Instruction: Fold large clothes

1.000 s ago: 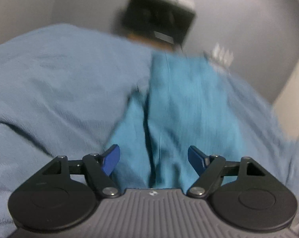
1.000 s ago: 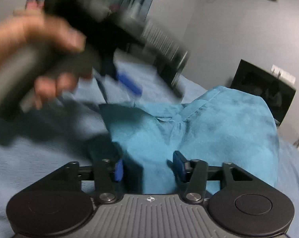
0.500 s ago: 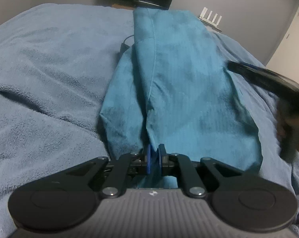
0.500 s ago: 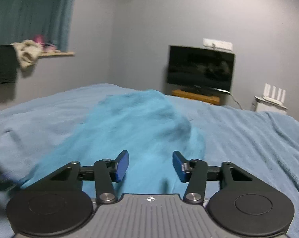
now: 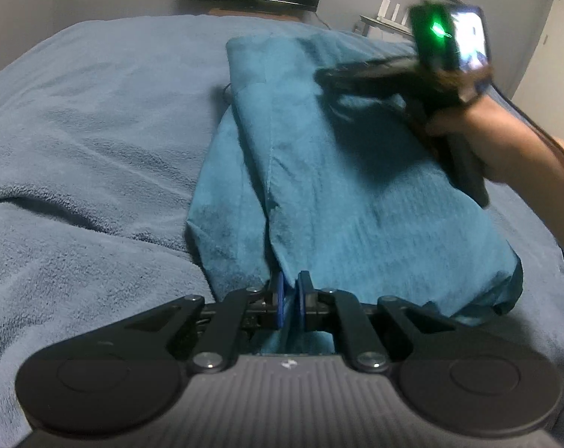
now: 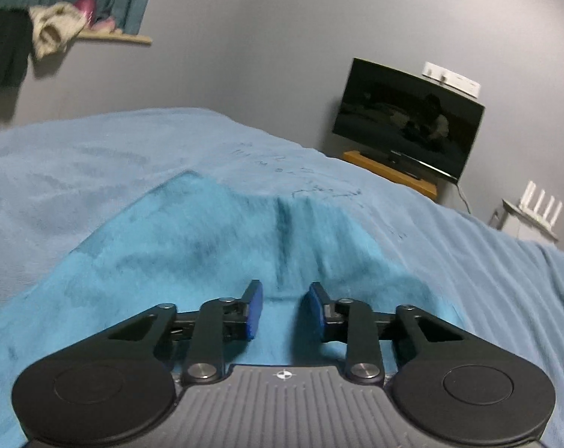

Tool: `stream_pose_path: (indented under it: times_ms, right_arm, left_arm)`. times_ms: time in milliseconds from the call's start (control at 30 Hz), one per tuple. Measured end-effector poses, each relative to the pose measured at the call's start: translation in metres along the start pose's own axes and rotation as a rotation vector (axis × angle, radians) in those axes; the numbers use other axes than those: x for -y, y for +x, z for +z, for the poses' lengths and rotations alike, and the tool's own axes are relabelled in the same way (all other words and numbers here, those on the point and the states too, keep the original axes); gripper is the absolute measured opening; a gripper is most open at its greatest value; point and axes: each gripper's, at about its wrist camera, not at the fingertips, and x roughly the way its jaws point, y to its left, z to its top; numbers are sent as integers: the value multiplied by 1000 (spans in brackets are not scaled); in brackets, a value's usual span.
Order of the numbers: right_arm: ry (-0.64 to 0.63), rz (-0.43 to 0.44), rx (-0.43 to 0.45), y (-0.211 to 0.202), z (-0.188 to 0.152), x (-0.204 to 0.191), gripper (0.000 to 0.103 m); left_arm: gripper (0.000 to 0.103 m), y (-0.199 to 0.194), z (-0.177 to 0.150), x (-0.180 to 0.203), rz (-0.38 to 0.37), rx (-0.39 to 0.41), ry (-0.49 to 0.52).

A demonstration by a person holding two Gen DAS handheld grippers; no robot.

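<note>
Two grippers work one teal folded garment point(image 5: 341, 201) lying down the middle of the light blue fleece blanket point(image 5: 95, 142). The left gripper point(image 5: 289, 300) is clamped tight on the garment's near edge. The right gripper point(image 6: 285, 310), over the garment, is closing; cloth lies below its parted blue pads point(image 6: 256, 310), ungripped.

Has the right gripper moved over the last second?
Yes. In the right wrist view, the right gripper, jaws closing with nothing pinched, now faces the TV from above the teal garment; earlier the TV sat far right.
</note>
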Motion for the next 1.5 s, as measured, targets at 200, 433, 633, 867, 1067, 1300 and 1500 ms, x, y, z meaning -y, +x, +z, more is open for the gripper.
stream_pose_path:
  times_ms: [200, 433, 633, 867, 1067, 1300, 1500]
  right_arm:
    - [89, 56, 133, -5, 40, -10, 29]
    - [-122, 96, -20, 9, 48, -62, 35]
    - [-102, 191, -8, 18, 57, -57, 36]
    - [51, 56, 105, 9, 42, 14, 36]
    - [125, -79, -1, 48, 15, 52, 35]
    - [250, -133, -19, 82, 0, 80, 39]
    - [283, 71, 108, 15, -2, 85, 40]
  left_arm:
    - [3, 0, 1, 4, 3, -6, 17]
    - [3, 4, 1, 11, 28, -16, 46]
    - [3, 8, 2, 10, 13, -16, 40]
    - [3, 11, 3, 7, 18, -17, 50]
    - [3, 11, 3, 8, 22, -15, 58]
    - [4, 15, 1, 7, 22, -22, 47]
    - [5, -2, 3, 16, 45, 139, 97]
